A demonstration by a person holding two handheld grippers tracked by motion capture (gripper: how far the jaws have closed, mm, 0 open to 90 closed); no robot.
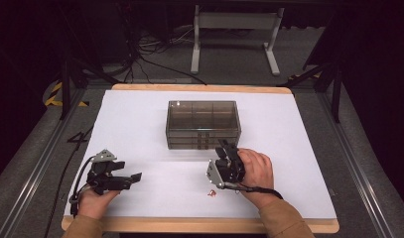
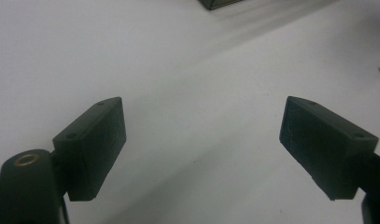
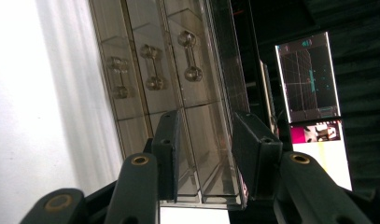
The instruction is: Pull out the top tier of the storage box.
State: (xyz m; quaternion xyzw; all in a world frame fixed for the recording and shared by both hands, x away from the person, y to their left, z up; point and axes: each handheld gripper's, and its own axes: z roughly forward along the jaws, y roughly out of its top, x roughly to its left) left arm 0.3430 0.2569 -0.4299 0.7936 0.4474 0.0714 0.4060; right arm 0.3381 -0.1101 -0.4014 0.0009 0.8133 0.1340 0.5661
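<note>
Your right gripper (image 1: 223,148) sat at the near face of the smoky transparent plastic drawer box (image 1: 203,124), jaws partly spread and gripping nothing. In the right gripper view, those jaws framed the box's stacked drawer fronts (image 3: 150,88), each with a small clear dumbbell-shaped handle (image 3: 190,55), and the handles lay a little farther off than the jaw tips, not yet between them. The box stood in the middle of the white surface (image 1: 140,119), toward its far half, with all its drawers apparently closed.

To do this step well, you needed to pick one handle, probably that of the top drawer, and line the jaws up on either side of its thin bar before closing. Coming in square to the drawer front would have kept the pull straight, and a skewed grip could have jammed the drawer or dragged the light box toward you.

Your left gripper (image 1: 121,179) rested low at the near left of the surface, jaws wide apart and empty. You could have brought it up to steady the box. A small reddish scrap (image 1: 212,194) lay on the surface just near of your right hand (image 1: 254,171).
</note>
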